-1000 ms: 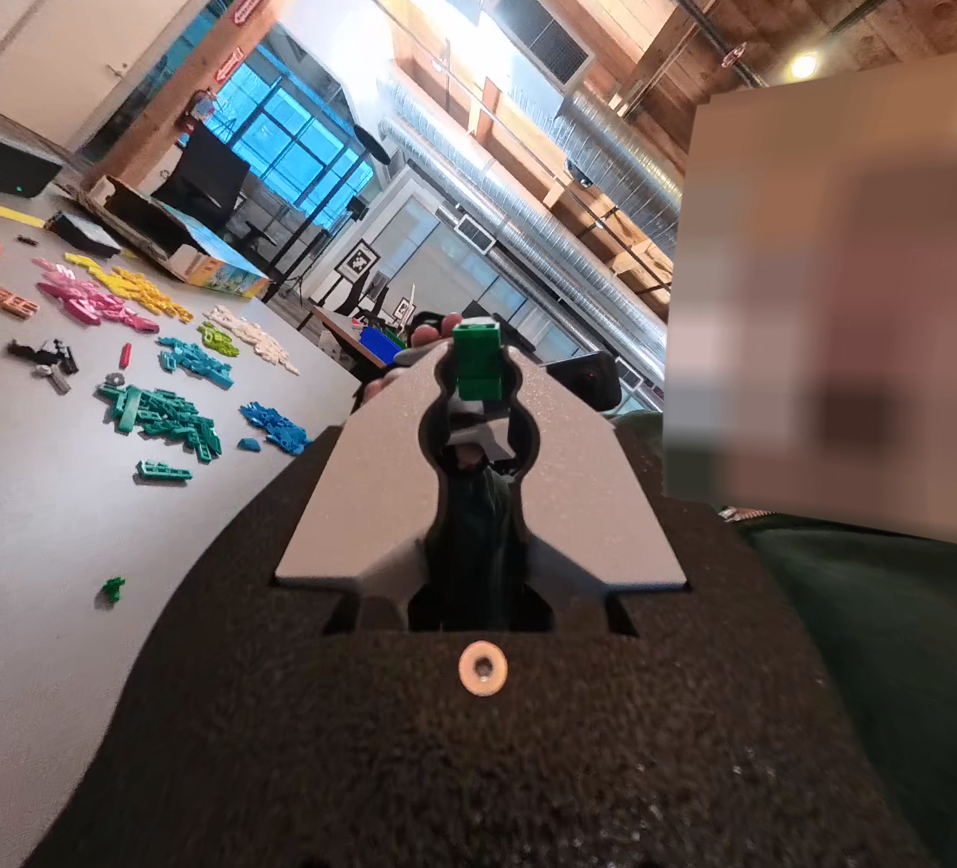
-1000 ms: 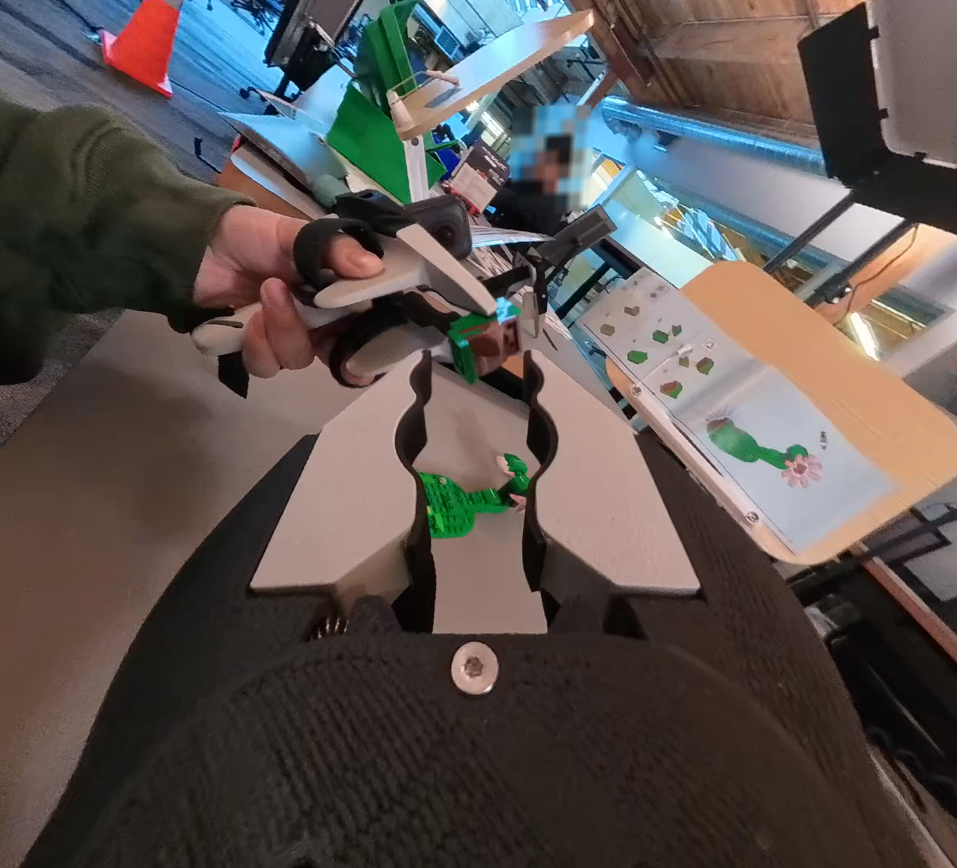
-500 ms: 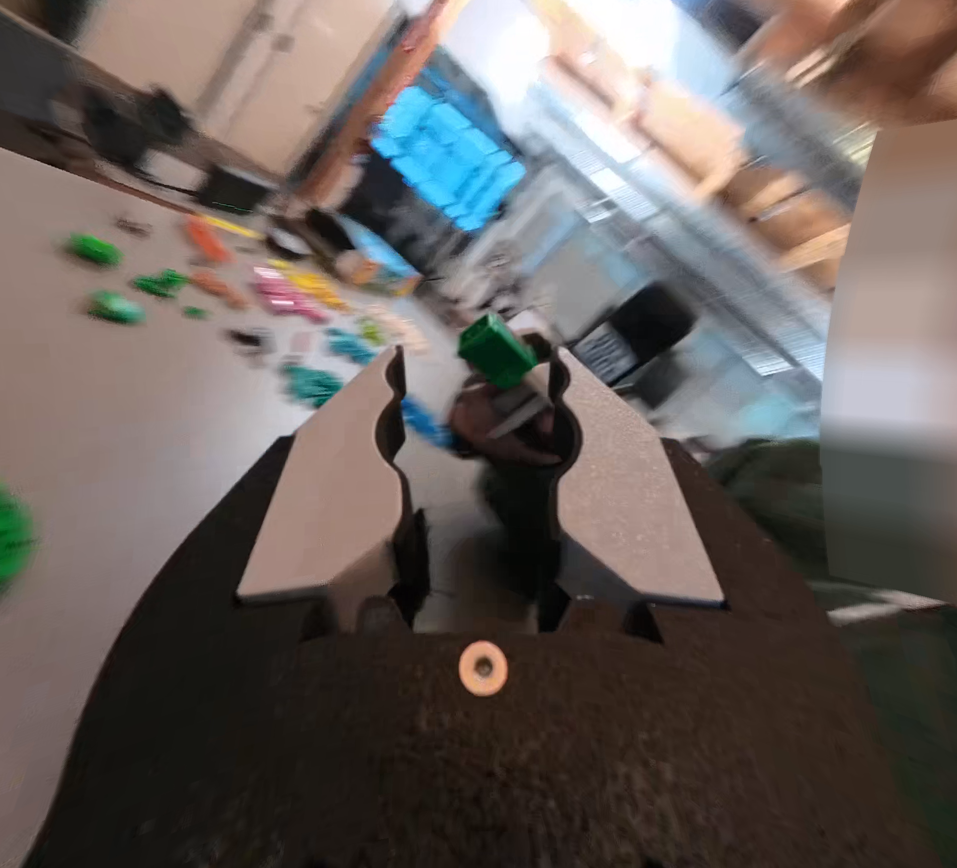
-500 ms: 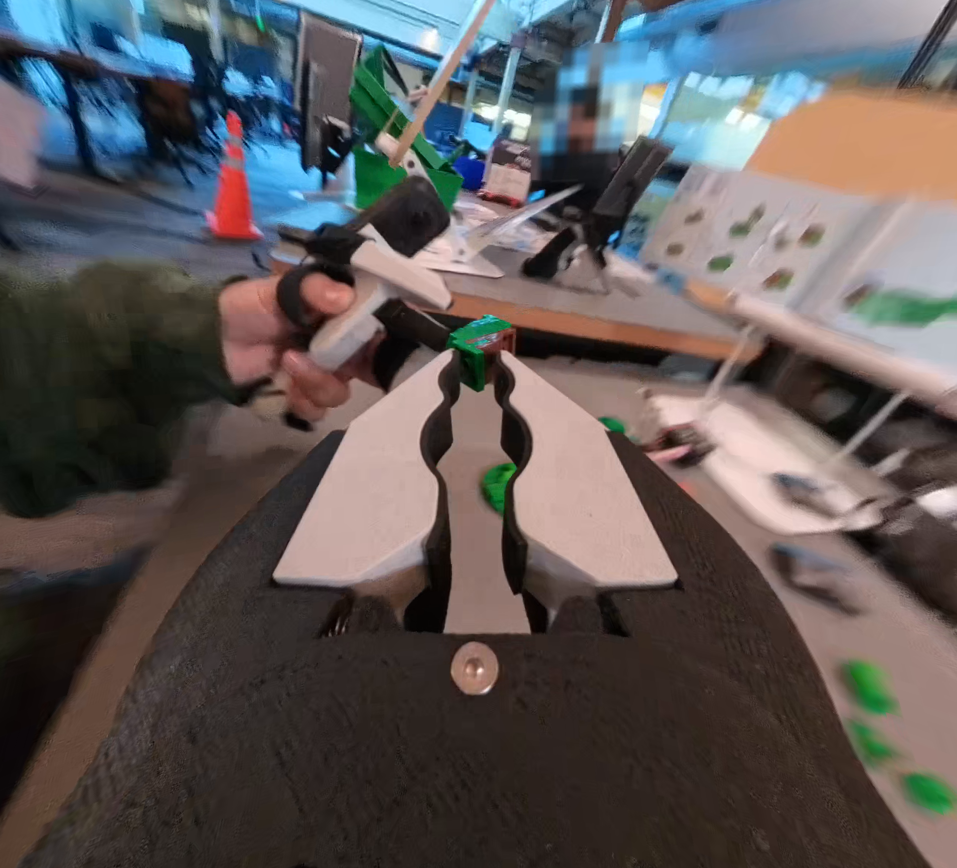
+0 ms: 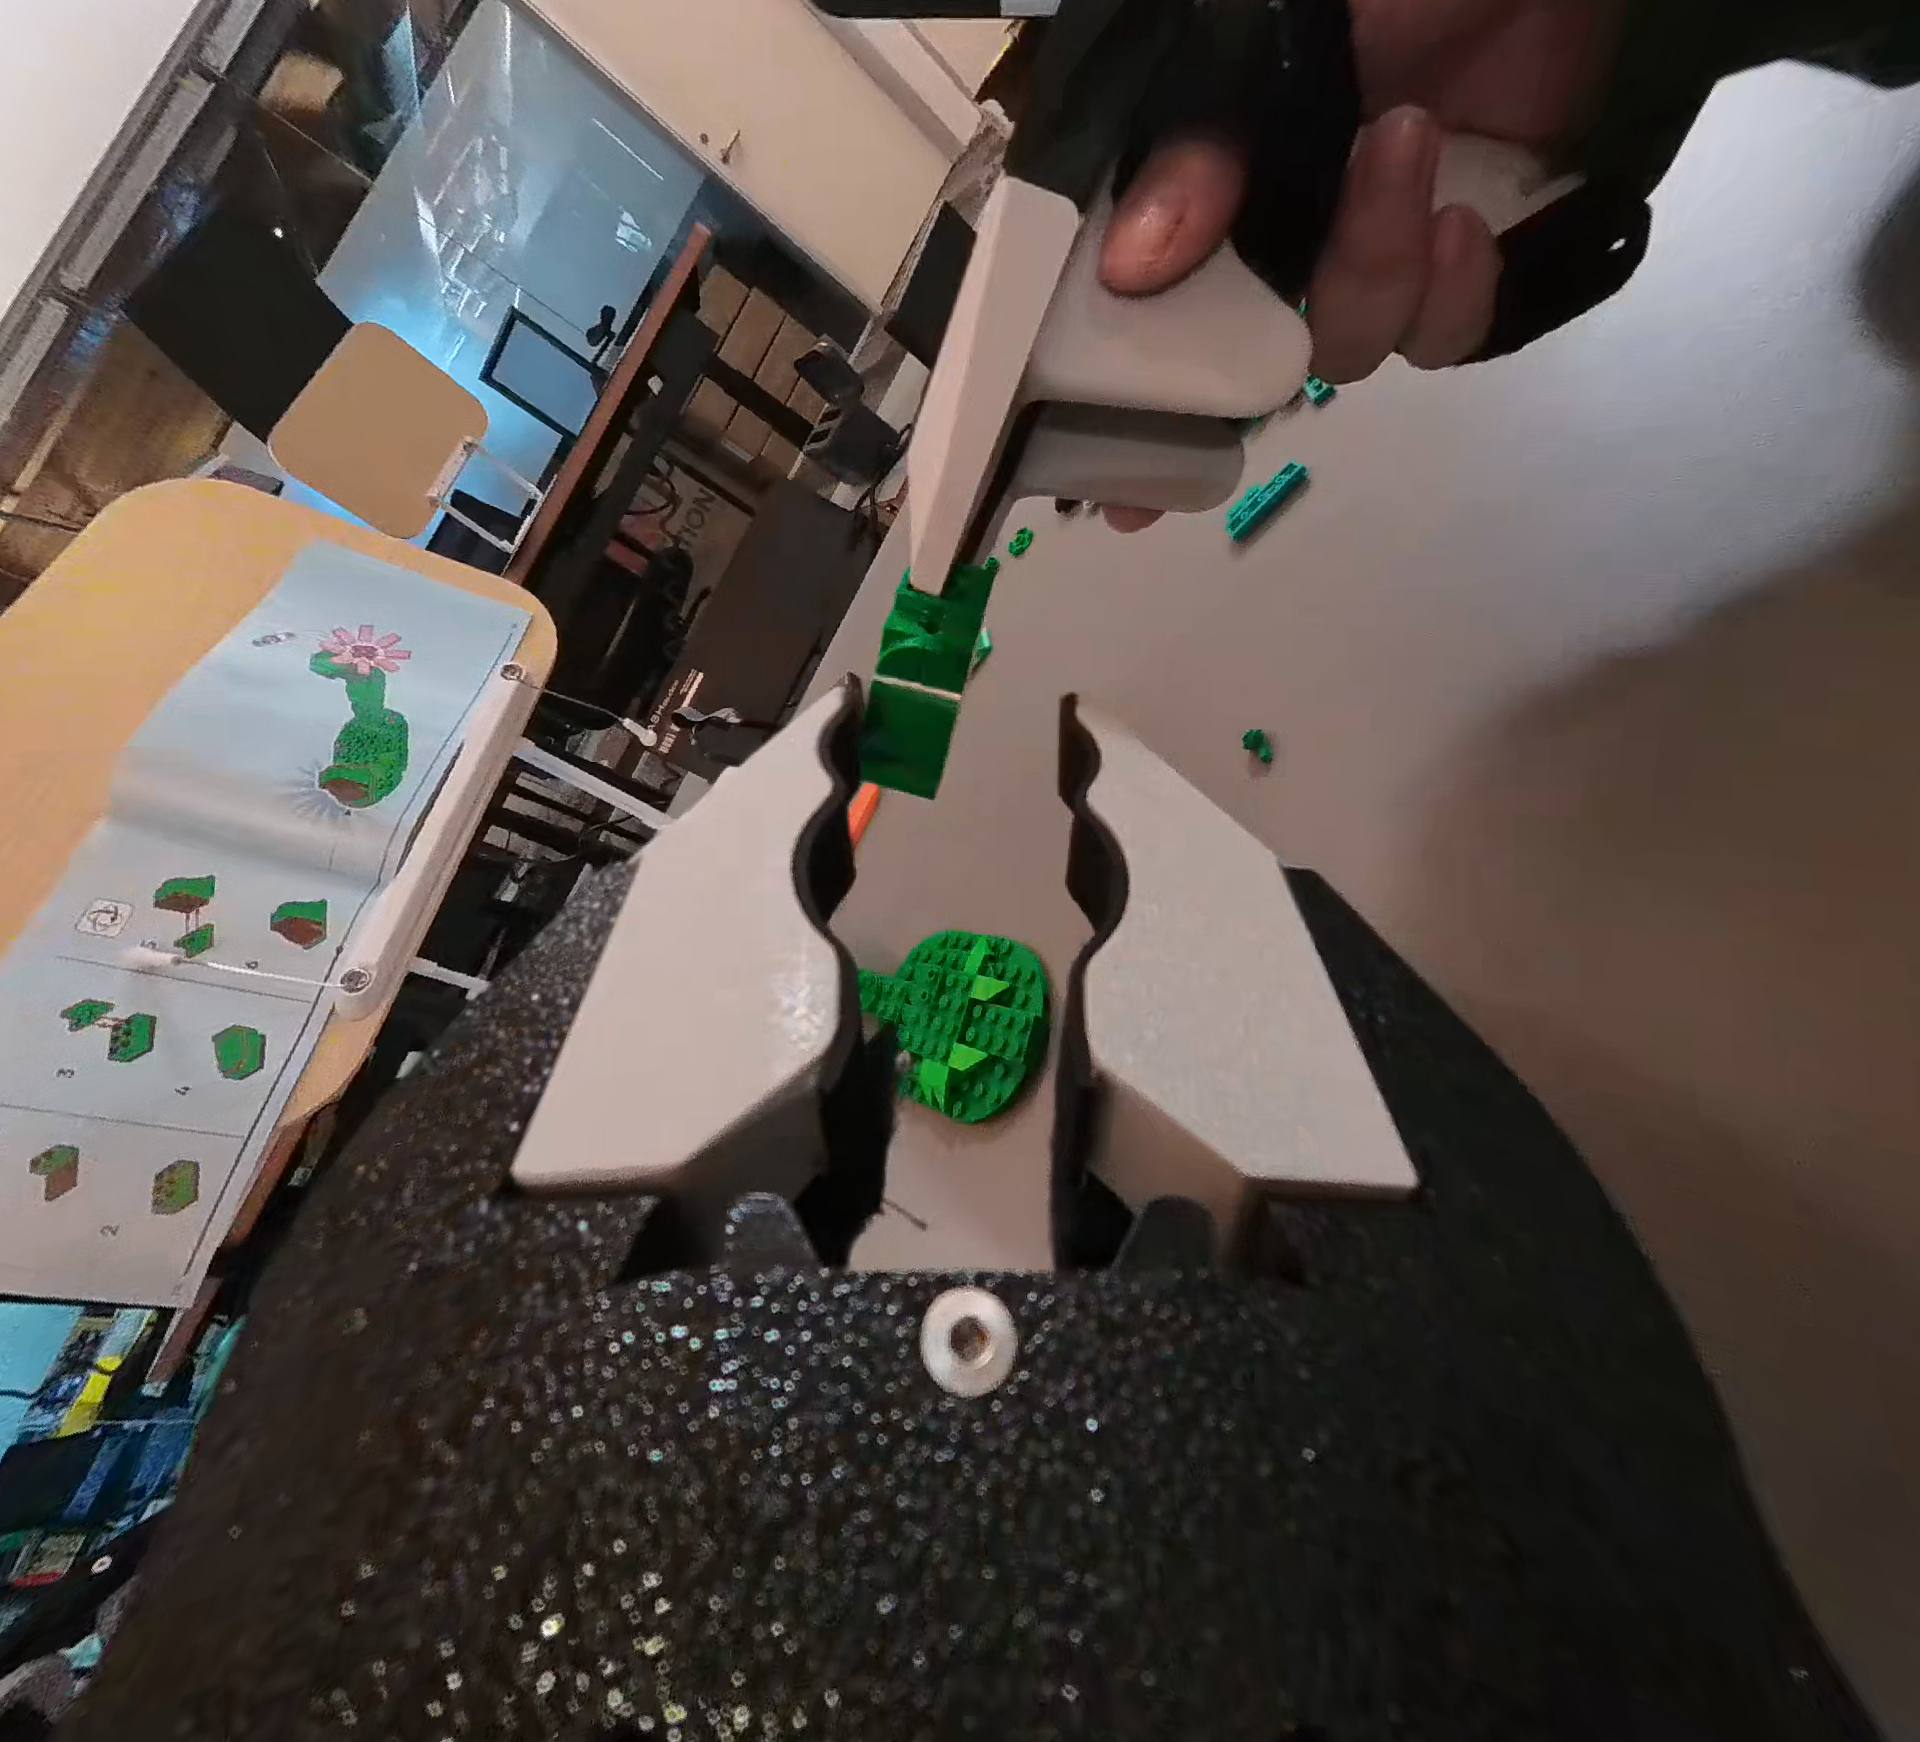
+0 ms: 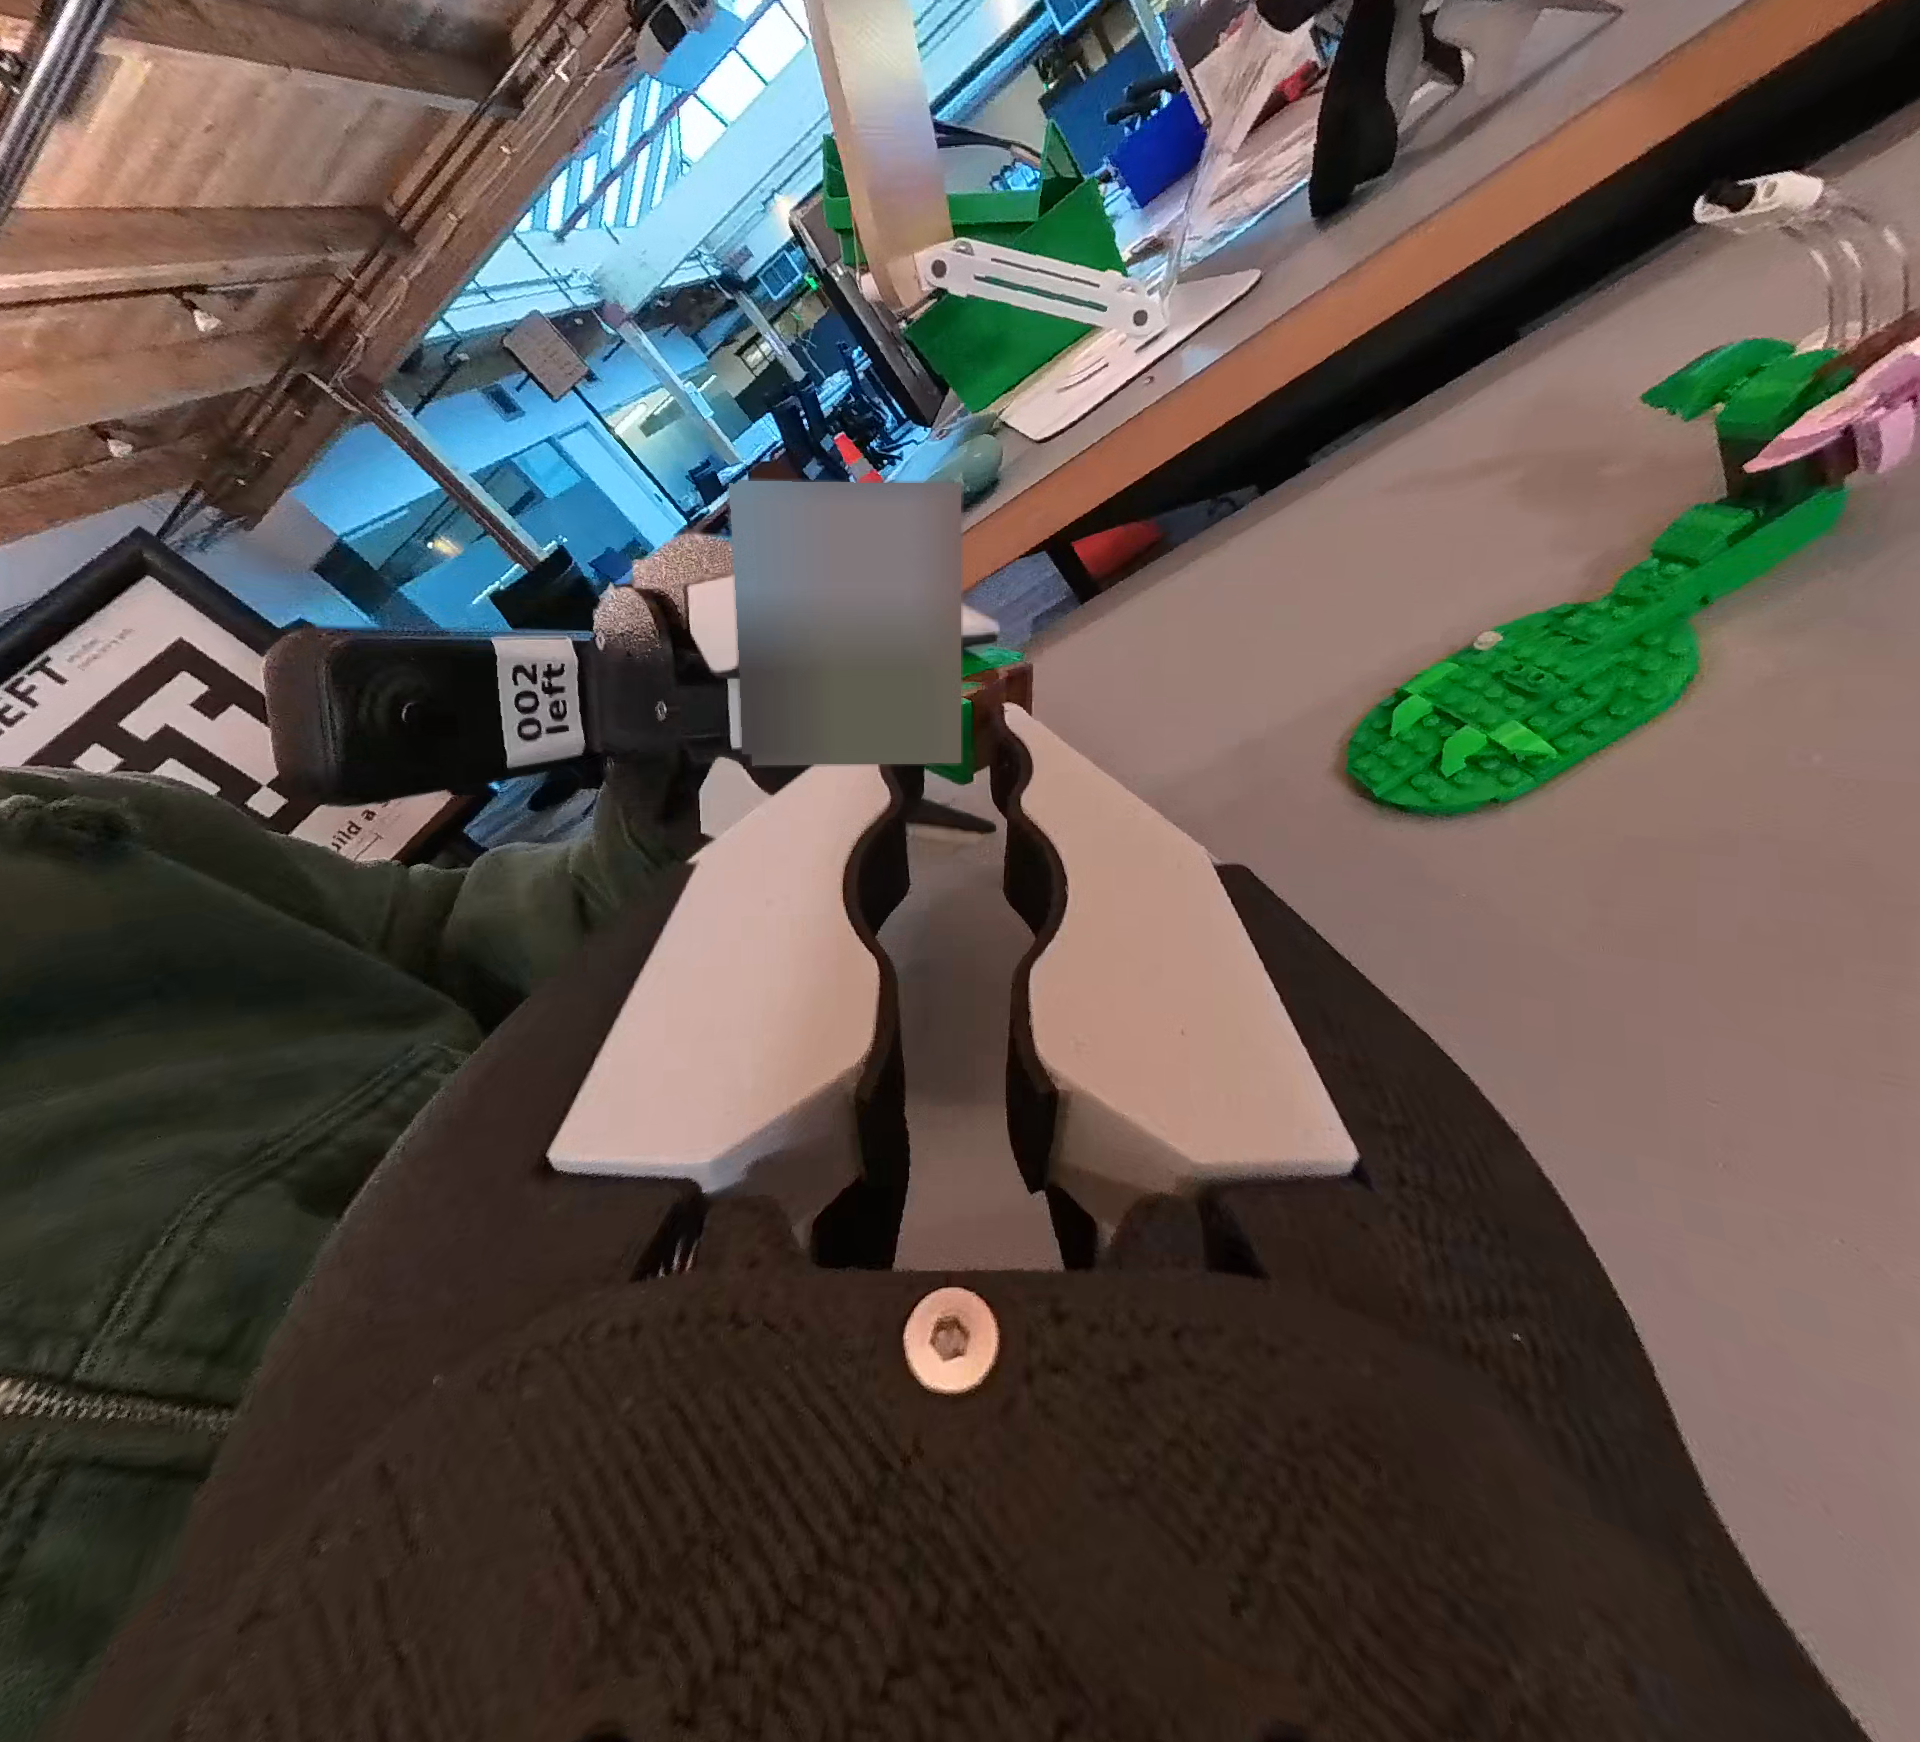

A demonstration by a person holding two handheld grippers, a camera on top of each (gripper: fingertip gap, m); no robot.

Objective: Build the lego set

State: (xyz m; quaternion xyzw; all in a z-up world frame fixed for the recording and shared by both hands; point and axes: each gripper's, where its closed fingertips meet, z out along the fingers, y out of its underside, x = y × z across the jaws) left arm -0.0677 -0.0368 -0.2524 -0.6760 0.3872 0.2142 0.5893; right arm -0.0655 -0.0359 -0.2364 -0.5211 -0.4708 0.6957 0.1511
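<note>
A small green brick piece (image 5: 920, 684) with a brown part (image 6: 1000, 686) is held in the air by my right gripper (image 6: 951, 747), which is shut on it. In the left wrist view the right gripper (image 5: 940, 575) comes down from above and grips the top of the piece. My left gripper (image 5: 961, 716) is open, and its left fingertip (image 5: 847, 726) is beside the piece. The flat green build (image 5: 961, 1027) lies on the grey table below. In the right wrist view the green build (image 6: 1538, 705) shows a pink flower (image 6: 1849, 430) at its far end.
An instruction booklet on a wooden stand (image 5: 260, 861) is at the left. Loose teal pieces (image 5: 1262, 497) and a small green piece (image 5: 1257, 745) lie on the table (image 5: 1558, 757). A clear curved stand (image 6: 1839, 258) is behind the build. The table edge (image 6: 1351, 342) runs beyond. My left and right fingertips are right by each other. The flat green build (image 5: 961, 1027) is about 15 centimeters from both grippers' fingertips. Look for it in the right wrist view (image 6: 1437, 710) too. The pink flower (image 6: 1849, 430) is about 20 centimeters from both grippers' fingertips.
The green piece has passed from my left gripper to my right. The left gripper opened and the right shut on the piece. Both views have swung down towards the table.
</note>
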